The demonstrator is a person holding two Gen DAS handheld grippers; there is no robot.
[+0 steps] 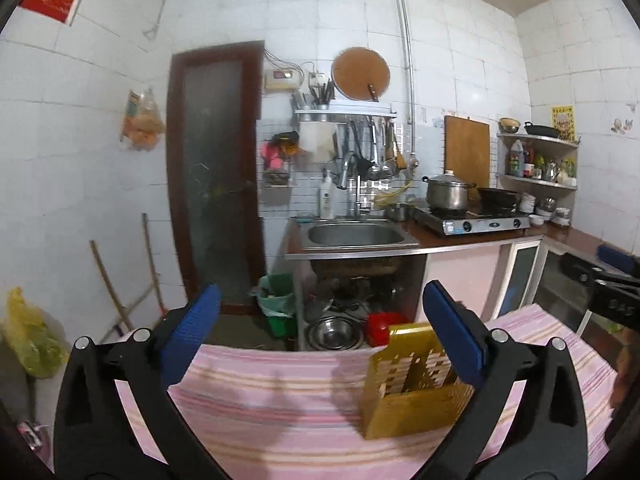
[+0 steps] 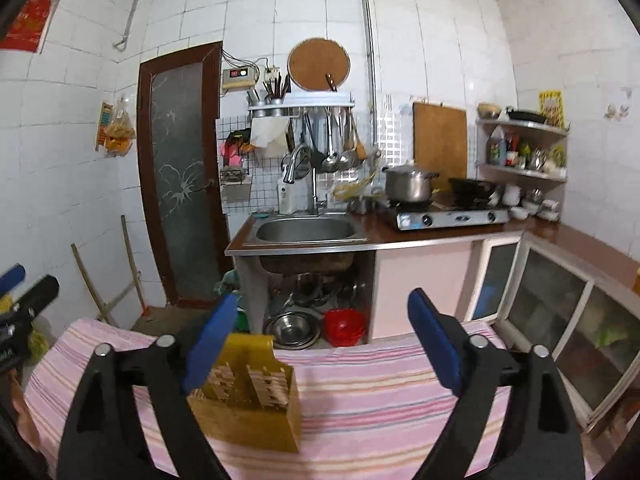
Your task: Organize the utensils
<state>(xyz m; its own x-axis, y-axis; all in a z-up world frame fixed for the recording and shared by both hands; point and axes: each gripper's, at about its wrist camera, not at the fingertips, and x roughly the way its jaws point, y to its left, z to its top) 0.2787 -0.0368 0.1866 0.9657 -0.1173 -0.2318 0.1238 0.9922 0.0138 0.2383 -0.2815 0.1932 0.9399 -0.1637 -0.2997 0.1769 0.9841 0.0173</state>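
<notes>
A golden slotted utensil holder (image 1: 412, 396) stands on a table under a pink striped cloth (image 1: 280, 400). Pale wooden sticks show inside the holder (image 2: 248, 404). My left gripper (image 1: 320, 294) hovers over the cloth, open, with nothing between its blue pads; its right finger overlaps the holder's right side. In the right wrist view my right gripper (image 2: 323, 298) is also open and holds nothing, and its left finger crosses the holder's left top corner. Each gripper shows at the edge of the other's view: the right gripper (image 1: 612, 284) and the left gripper (image 2: 24, 296). No loose utensil is visible on the cloth (image 2: 380, 400).
Beyond the table's far edge stands a counter with a steel sink (image 1: 356, 236), a gas stove (image 1: 472, 222) and a pot (image 1: 446, 192). Bowls (image 1: 334, 332) and a green bin (image 1: 278, 300) sit under the sink. Glass-door cabinets (image 2: 560, 320) run along the right.
</notes>
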